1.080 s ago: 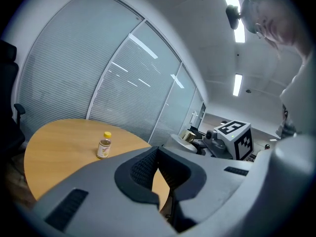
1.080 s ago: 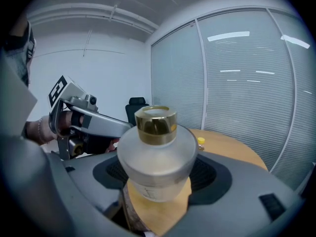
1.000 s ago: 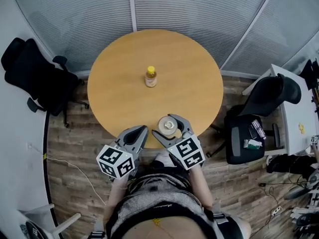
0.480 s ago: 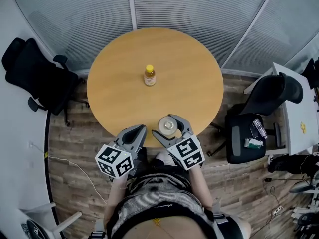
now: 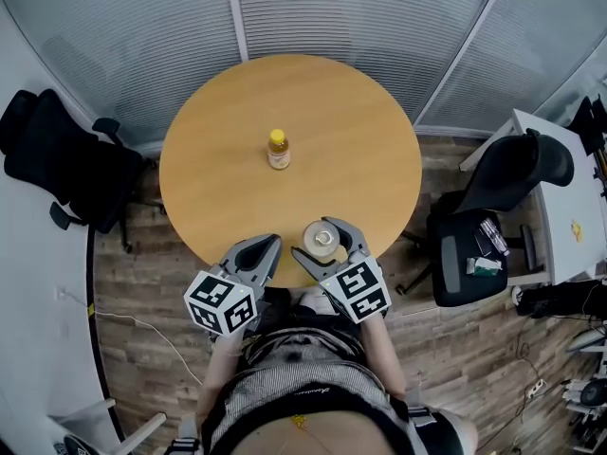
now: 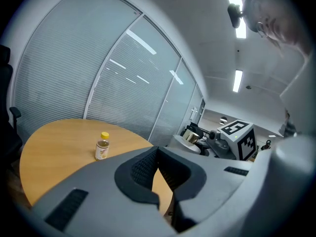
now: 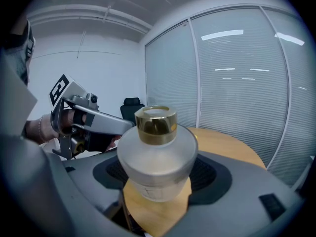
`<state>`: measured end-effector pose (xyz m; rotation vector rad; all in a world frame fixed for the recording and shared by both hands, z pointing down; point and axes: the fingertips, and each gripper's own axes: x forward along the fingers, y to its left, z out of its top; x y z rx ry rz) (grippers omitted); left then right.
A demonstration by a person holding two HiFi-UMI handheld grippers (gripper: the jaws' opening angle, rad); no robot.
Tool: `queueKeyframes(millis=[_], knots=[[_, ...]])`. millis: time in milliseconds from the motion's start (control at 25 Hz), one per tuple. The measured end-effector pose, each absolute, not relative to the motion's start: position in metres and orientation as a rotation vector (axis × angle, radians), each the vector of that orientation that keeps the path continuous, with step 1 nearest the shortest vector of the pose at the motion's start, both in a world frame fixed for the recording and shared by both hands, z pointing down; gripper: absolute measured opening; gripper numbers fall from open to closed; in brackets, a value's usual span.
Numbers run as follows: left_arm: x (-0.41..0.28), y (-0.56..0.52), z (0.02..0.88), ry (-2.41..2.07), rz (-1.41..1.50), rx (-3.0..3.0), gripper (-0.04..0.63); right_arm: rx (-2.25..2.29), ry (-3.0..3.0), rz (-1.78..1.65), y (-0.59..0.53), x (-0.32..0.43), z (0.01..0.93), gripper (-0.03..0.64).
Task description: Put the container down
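A frosted, round-shouldered container (image 7: 157, 162) with a gold cap (image 7: 156, 123) sits between the jaws of my right gripper (image 7: 158, 179), which is shut on its sides. In the head view the container (image 5: 321, 236) is over the near edge of the round wooden table (image 5: 351, 150), held by the right gripper (image 5: 324, 245). Whether its base touches the wood I cannot tell. My left gripper (image 5: 267, 246) is just left of it at the table's edge, jaws shut with nothing in them. In the left gripper view, the left gripper (image 6: 159, 174) has its pads pressed together.
A small bottle (image 5: 277, 149) with a yellow cap stands near the table's middle, and the bottle (image 6: 102, 146) also shows in the left gripper view. Black office chairs stand left (image 5: 57, 159) and right (image 5: 493, 207) of the table. A white desk (image 5: 569, 216) is at the far right.
The head view has shifted slightly. Both grippers and the container keep their places at the table's near edge.
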<state>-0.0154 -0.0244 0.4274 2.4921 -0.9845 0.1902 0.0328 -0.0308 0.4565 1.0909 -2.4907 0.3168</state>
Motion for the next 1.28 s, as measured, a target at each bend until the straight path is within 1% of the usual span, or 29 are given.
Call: queueKeyframes(millis=[600,1280], knots=[[-0.033,-0.057,0.436,-0.924,0.276,2.525,0.02,1.107,-2.446,0.329,-0.064,0.014,0.462,0.345],[-0.068,-0.103,0.445,-0.81,0.264,2.523,0.021,1.18,-2.405,0.363,-0.109,-0.022,0.47,0.345]])
